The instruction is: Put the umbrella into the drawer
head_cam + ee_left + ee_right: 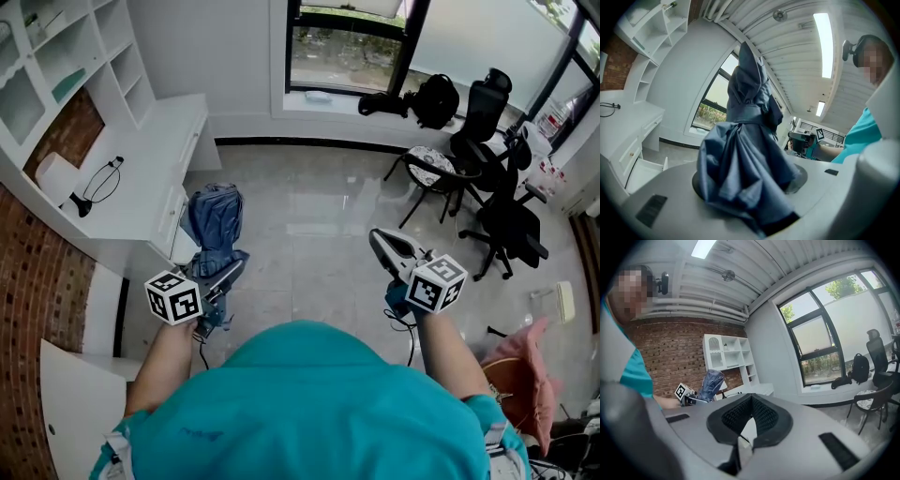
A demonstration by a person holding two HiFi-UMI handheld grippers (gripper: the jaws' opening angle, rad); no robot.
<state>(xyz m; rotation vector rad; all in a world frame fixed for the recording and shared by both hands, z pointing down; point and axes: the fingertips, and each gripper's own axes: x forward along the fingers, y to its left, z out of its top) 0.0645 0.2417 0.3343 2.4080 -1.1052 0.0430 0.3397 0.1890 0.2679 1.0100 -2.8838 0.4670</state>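
Note:
A folded blue umbrella [216, 220] stands up out of my left gripper [225, 274], which is shut on its lower end. In the left gripper view the umbrella's cloth [745, 140] fills the middle and hides the jaws' tips. Just beyond it, a white drawer [180, 242] stands pulled out of the white desk [159, 141]; the left gripper view shows the drawer [646, 169] low at the left. My right gripper [382, 242] is held out over the floor, jaws together with nothing in them. From the right gripper view, the umbrella [711, 383] shows at the left.
White wall shelves [66, 56] rise over the desk, where a black cable [101, 183] lies. Black office chairs [502, 216] and a stool [431, 169] stand at the right. A backpack [436, 98] rests by the window. Grey tiled floor [309, 216] lies between.

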